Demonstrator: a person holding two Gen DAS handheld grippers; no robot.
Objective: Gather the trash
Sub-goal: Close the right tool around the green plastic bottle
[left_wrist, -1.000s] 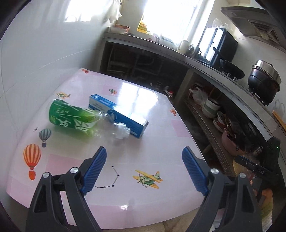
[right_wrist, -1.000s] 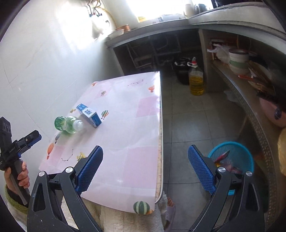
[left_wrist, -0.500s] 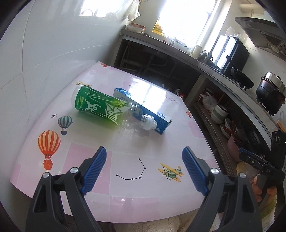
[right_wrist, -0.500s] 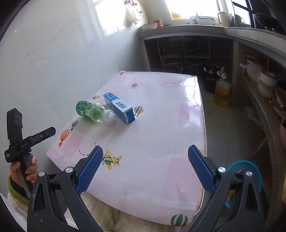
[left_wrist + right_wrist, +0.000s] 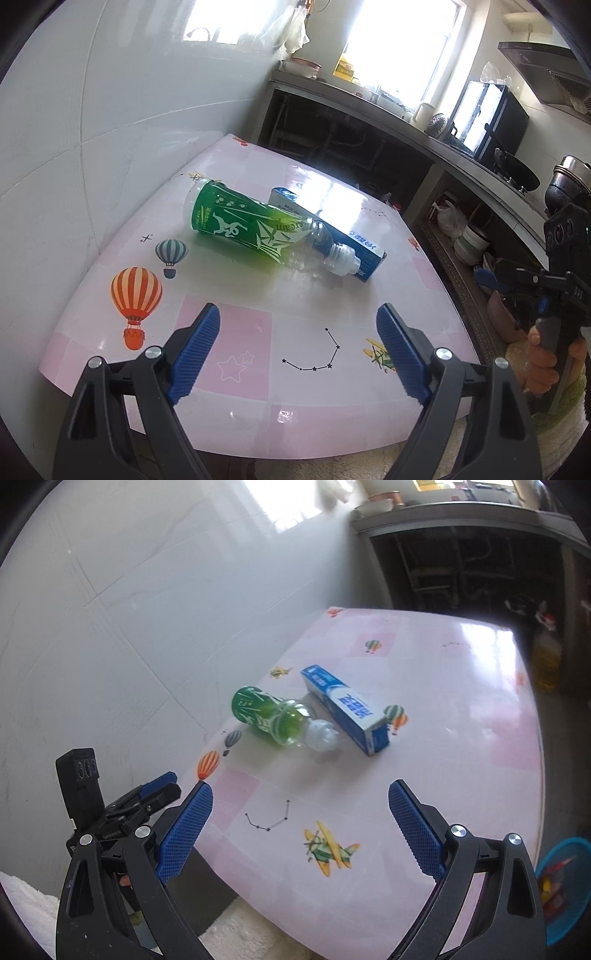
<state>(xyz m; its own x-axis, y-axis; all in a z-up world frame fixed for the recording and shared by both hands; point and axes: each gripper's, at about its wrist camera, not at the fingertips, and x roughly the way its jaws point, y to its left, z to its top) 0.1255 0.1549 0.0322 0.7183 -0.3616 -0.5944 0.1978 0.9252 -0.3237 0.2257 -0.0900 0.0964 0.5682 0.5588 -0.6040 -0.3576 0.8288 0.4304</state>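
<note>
A green plastic bottle (image 5: 251,230) (image 5: 271,714) lies on its side on the pink table (image 5: 258,332) (image 5: 461,709), its white cap toward me. Right behind it lies a blue and white carton (image 5: 343,236) (image 5: 347,705), touching the bottle. My left gripper (image 5: 299,350) hovers open over the table's near edge, short of the bottle, nothing between its fingers. My right gripper (image 5: 299,830) is open too, above the near right part of the table, and empty. In the right wrist view the left gripper (image 5: 147,794) shows at the lower left.
A white tiled wall (image 5: 92,129) runs along the table's left side. A blue basket (image 5: 565,882) with scraps stands on the floor to the right. Dark counters with shelves, bowls and pots (image 5: 469,236) lie beyond the table. A hand (image 5: 543,358) holds the right gripper's handle.
The right gripper has swung left from the floor and basket toward the table's middle. The left gripper has shifted a little, so bottle and carton sit more centred ahead. Both stayed open.
</note>
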